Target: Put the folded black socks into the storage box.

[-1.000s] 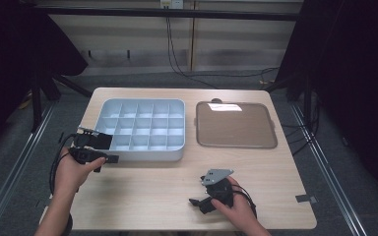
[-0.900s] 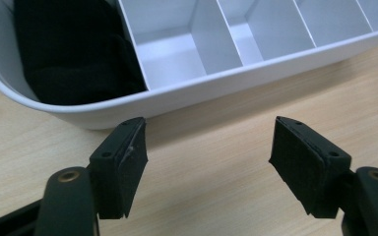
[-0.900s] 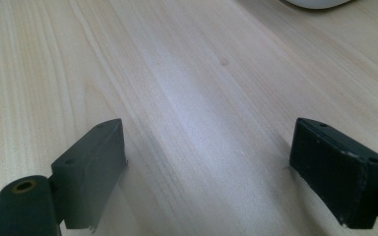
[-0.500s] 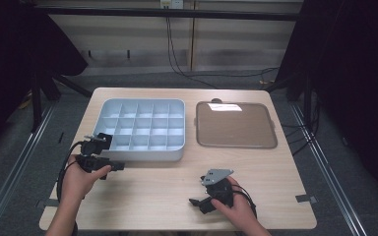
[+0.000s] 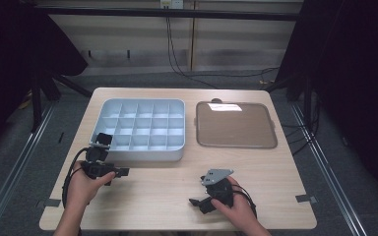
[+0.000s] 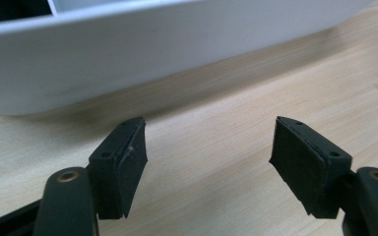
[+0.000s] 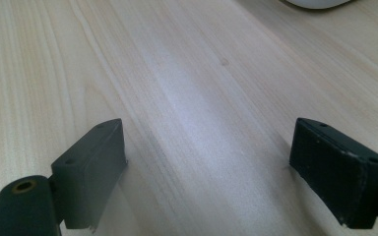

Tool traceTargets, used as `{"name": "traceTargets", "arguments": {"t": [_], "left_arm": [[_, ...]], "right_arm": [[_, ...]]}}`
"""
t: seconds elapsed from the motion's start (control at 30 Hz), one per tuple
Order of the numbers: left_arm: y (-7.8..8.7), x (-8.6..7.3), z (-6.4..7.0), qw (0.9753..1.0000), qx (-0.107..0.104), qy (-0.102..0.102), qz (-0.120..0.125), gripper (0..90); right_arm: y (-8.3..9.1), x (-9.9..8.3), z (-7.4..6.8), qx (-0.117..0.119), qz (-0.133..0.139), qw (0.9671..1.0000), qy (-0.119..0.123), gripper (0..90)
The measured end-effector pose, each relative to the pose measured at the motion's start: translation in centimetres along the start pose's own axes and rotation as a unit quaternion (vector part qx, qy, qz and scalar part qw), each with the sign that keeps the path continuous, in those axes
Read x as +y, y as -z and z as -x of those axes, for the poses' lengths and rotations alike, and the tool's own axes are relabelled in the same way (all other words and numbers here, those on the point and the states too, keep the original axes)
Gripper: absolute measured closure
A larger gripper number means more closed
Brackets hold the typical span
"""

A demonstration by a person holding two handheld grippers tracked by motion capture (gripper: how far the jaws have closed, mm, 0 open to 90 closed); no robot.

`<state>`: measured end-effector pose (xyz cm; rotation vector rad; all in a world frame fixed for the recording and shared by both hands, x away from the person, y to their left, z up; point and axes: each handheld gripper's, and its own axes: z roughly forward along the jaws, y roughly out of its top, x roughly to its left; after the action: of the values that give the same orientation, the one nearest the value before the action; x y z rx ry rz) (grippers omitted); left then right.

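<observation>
A pale blue-grey compartment tray (image 5: 140,155) with several empty cells stands at the table's left middle. My left gripper (image 5: 120,172) hovers just before its front left corner, held in a hand. In the left gripper view that gripper (image 6: 209,164) is open with nothing between its fingers, and the tray's front wall (image 6: 128,54) rises close ahead. My right gripper (image 5: 197,202) rests low near the table's front edge, a grey three-cornered plate on top. In the right gripper view it (image 7: 209,169) stands open over bare wood.
A flat brown tray (image 5: 236,125) lies to the right of the compartment tray. Pale wooden tabletop (image 5: 167,182) stretches between the two grippers. Dark curtains and metal rails surround the table; cables hang at the back.
My left gripper has moved right and toward the front, from beside the tray's left front corner to just before its front wall. The right gripper has stayed put.
</observation>
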<state>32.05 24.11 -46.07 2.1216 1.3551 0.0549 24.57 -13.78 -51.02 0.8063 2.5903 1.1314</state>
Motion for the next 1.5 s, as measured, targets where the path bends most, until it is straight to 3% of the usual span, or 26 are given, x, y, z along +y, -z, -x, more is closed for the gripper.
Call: {"name": "traceTargets", "arguments": {"t": [0.67,0.87,1.17,1.5], "left_arm": [[-1.7,-1.6,0.4,1.0,-0.006,-0.006,0.002,28.7],[-1.9,-2.0,0.4,0.9997,0.0,-0.019,0.016,28.7],[-2.2,-2.7,1.0,0.9973,0.013,-0.065,0.031,25.0],[-2.4,-3.2,1.5,0.9954,0.027,-0.079,0.045,21.8]], "right_arm": [[0.0,0.0,0.0,0.0,0.0,1.0,0.0,13.1],[0.0,0.0,0.0,0.0,0.0,1.0,0.0,13.1],[0.0,0.0,0.0,0.0,0.0,1.0,0.0,13.2],[0.0,0.0,0.0,0.0,0.0,1.0,0.0,13.1]]}}
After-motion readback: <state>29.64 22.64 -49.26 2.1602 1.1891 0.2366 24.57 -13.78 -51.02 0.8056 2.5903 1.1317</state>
